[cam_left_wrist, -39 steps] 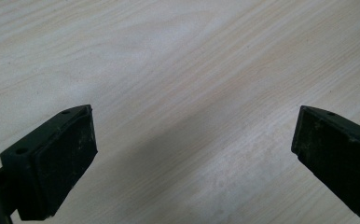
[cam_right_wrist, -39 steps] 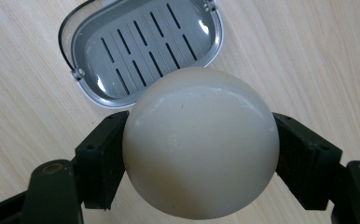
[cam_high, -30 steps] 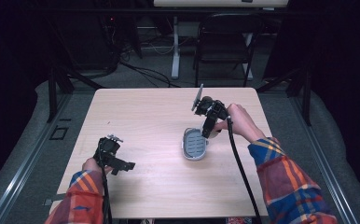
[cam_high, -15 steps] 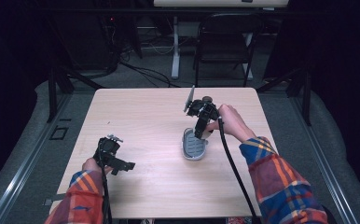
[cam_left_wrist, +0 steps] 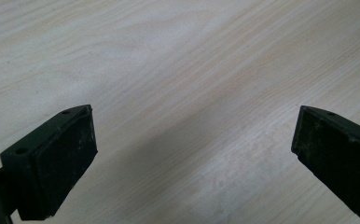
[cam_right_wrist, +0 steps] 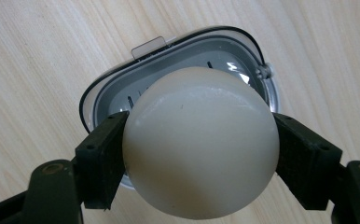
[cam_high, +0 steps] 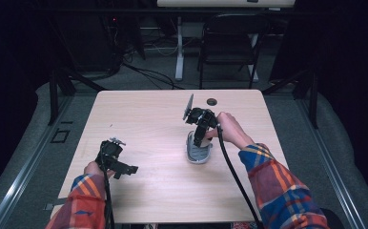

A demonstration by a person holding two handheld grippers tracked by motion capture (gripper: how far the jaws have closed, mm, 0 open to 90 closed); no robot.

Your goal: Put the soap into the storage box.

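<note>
In the high view, a light wooden table (cam_high: 148,119) stands on a grey floor, with a dark folding chair (cam_high: 230,43) behind its far edge. The person's forearms in red, blue and yellow plaid sleeves (cam_high: 287,191) come in from the bottom. The left gripper (cam_high: 125,168), black with a trailing cable, rests low over the near left part of the table, well apart from everything else, its jaws pointing toward the table's middle. The right gripper (cam_high: 199,140), held in the right hand (cam_high: 230,131), points steeply down over the grey oval container (cam_high: 199,151) that lies on the table right of centre. A grey three-cornered plate stands up from the gripper's far side. A small dark round hole (cam_high: 212,101) sits in the tabletop near the far edge, beyond the gripper.

In the left gripper view, the left gripper (cam_left_wrist: 194,149) has its two black jaws standing wide apart and released, with nothing but bare pale wood grain between them.

In the right gripper view, the right gripper (cam_right_wrist: 199,149) is clenched on a smooth cream-white ball (cam_right_wrist: 200,140): one black pad presses on each side of the ball. The ball hangs directly above the grey oval container (cam_right_wrist: 108,93), which has a clear plastic rim with a small tab at one end and a grey ridged inside. Whether the ball touches the container's floor I cannot tell, as the ball hides the spot beneath it.
</note>
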